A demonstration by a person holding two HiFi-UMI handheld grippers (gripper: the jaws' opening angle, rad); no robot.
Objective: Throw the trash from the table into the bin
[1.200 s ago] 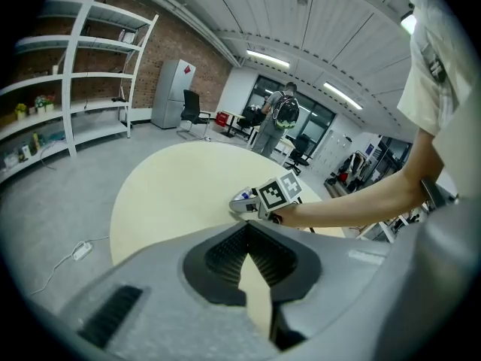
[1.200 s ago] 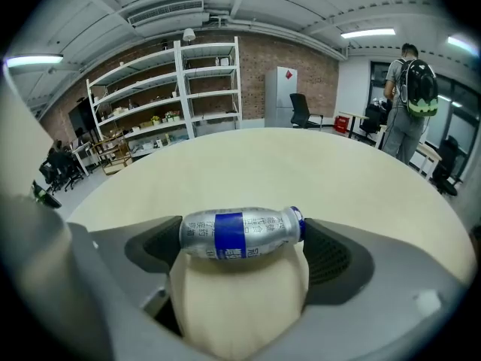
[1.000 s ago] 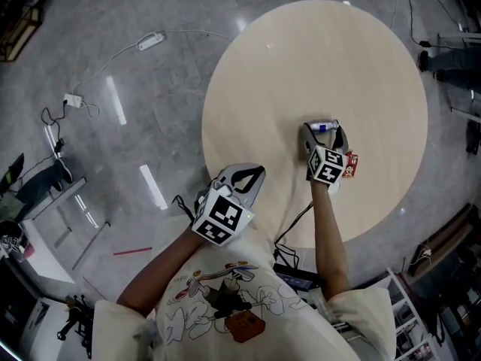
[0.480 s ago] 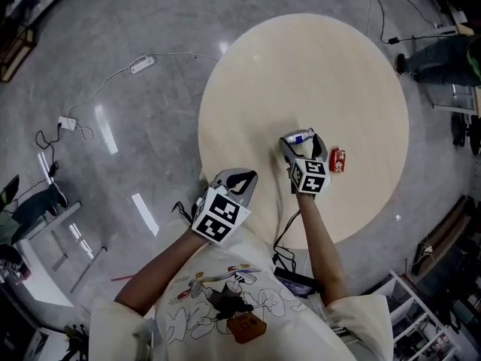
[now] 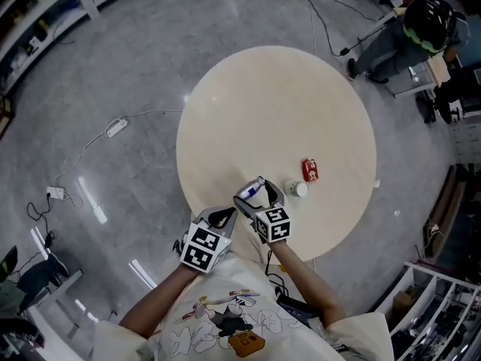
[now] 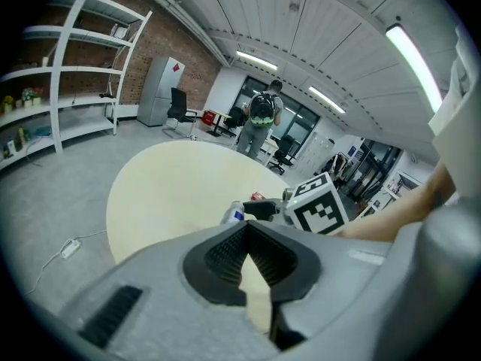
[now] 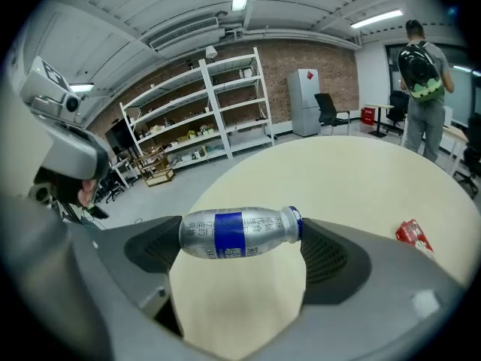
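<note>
Clearly the carrying step is in hand. The right gripper (image 5: 254, 194) has its tongs wide and closed on a silver bottle (image 7: 239, 233) with a blue band. The bottle lies crosswise, one pad on its bottom and the other on its cap. It appears to hang just above the near edge of the table (image 5: 255, 104), not resting on it. The left gripper (image 5: 222, 216) has its tongs fully together with nothing between them, and it waits just off the same near edge.

Two more pieces lie on the table's near right part: a red packet (image 5: 310, 169) and, just beside it, a small white round thing (image 5: 298, 189), perhaps a cap, but it is too small to be sure.

No view shows the bin, so the next move, I think, calls for turning away from the table to find it while keeping the bottle level. The hold is only at the two ends, so a quick swing could let the bottle pivot or slip out.

For room, the floor left of the table is wide and bare except for a cable with a power strip (image 5: 116, 127), which deserves care underfoot. Beyond the table's far right side stands a person with a green backpack (image 5: 421, 21), and racks crowd the near right.
</note>
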